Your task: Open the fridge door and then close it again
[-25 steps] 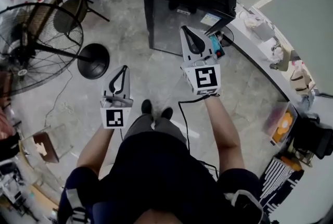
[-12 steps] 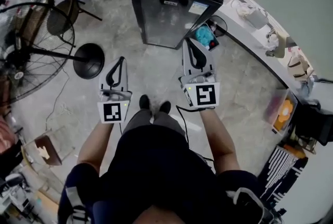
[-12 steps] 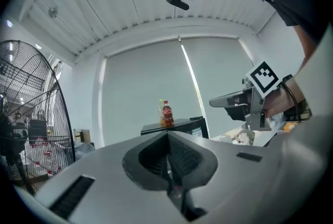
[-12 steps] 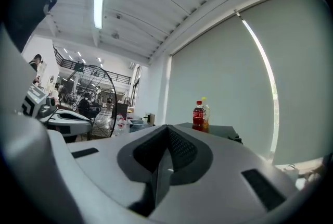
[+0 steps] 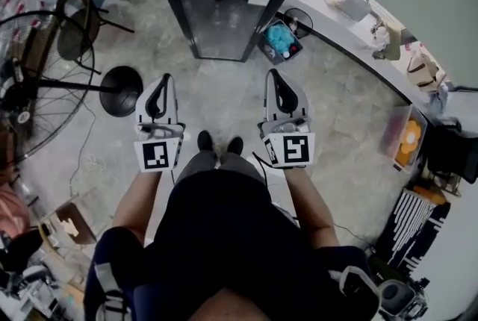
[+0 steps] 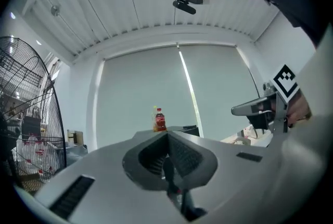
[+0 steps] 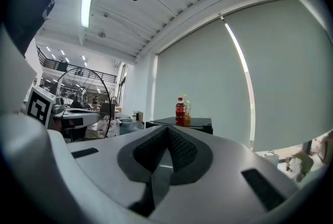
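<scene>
A small black fridge (image 5: 224,10) with a glass door stands on the floor ahead of me, its door closed. Two bottles, one red, stand on its top (image 7: 180,111) (image 6: 159,120). My left gripper (image 5: 163,78) is held level at the left, shut with nothing between its jaws. My right gripper (image 5: 273,74) is level at the right, also shut and empty. Both stay well short of the fridge, over bare concrete floor. In the gripper views the jaws meet in a closed point (image 6: 167,134) (image 7: 167,129).
A large standing fan (image 5: 45,80) with a round black base (image 5: 122,90) stands at the left. A chair (image 5: 78,13) is behind it. A small box with blue contents (image 5: 281,39) sits beside the fridge. A long white counter (image 5: 388,62) with clutter runs along the right.
Both grippers have drawn back from the fridge toward me. The right one was close to the fridge's front corner and is now well clear. The view has shifted so the fridge appears farther left.
</scene>
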`<action>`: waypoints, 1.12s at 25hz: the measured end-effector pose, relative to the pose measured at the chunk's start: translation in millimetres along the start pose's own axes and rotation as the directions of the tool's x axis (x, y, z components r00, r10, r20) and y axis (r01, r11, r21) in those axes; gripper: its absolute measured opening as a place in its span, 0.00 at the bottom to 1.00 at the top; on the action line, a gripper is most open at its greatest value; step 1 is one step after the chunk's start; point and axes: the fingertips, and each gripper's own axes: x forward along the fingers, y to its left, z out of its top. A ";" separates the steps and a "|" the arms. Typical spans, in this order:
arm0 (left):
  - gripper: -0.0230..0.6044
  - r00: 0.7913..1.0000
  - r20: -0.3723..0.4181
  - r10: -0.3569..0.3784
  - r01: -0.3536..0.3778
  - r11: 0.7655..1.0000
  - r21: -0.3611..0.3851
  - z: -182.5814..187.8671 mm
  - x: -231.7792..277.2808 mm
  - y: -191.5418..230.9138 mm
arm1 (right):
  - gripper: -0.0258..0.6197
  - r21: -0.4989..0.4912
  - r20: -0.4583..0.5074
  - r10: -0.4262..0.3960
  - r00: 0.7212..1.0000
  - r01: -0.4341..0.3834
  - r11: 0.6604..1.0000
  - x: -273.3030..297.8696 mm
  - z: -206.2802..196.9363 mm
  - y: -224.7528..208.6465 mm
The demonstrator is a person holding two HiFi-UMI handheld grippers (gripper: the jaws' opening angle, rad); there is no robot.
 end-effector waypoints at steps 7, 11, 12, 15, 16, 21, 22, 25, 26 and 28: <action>0.07 0.999 0.008 -0.033 0.033 0.999 -0.021 4.8 -2.6 -25.0 | 0.07 0.007 -0.035 -0.065 0.997 0.065 0.998 -43.8 -15.1 -17.1; 0.07 0.999 0.015 -0.044 0.045 0.999 -0.028 7.3 -10.3 -32.6 | 0.07 0.014 -0.047 -0.096 0.994 0.097 0.995 -64.2 -18.3 -21.9; 0.07 0.999 0.015 -0.048 0.048 0.998 -0.028 7.2 -12.0 -34.4 | 0.07 0.016 -0.051 -0.105 0.993 0.106 0.994 -68.5 -19.7 -23.8; 0.07 0.998 0.009 -0.055 0.055 0.998 -0.035 4.2 -16.2 -38.8 | 0.07 0.023 -0.066 -0.130 0.989 0.132 0.991 -79.3 -26.1 -30.3; 0.07 0.998 0.005 -0.056 0.056 0.998 -0.038 2.6 -17.8 -39.8 | 0.07 0.023 -0.071 -0.136 0.988 0.138 0.990 -82.3 -28.0 -31.6; 0.07 0.998 -0.007 -0.061 0.060 0.998 -0.036 -1.1 -27.7 -45.0 | 0.07 0.017 -0.073 -0.156 0.985 0.158 0.987 -96.4 -28.2 -36.4; 0.07 0.998 -0.008 -0.061 0.060 0.998 -0.035 -1.6 -28.4 -46.0 | 0.07 0.010 -0.076 -0.159 0.984 0.160 0.987 -97.9 -28.8 -37.1; 0.07 0.998 -0.014 -0.063 0.062 0.997 -0.036 -4.0 -28.7 -47.8 | 0.07 -0.018 -0.090 -0.180 0.980 0.179 0.984 -100.7 -32.5 -39.4; 0.07 0.998 -0.015 -0.065 0.064 0.997 -0.037 -4.3 -29.4 -48.5 | 0.07 -0.029 -0.092 -0.188 0.978 0.186 0.982 -101.7 -33.1 -40.0; 0.07 0.997 -0.019 -0.069 0.068 0.997 -0.035 -4.9 -31.8 -49.8 | 0.07 -0.060 -0.096 -0.197 0.976 0.192 0.980 -103.1 -33.1 -39.7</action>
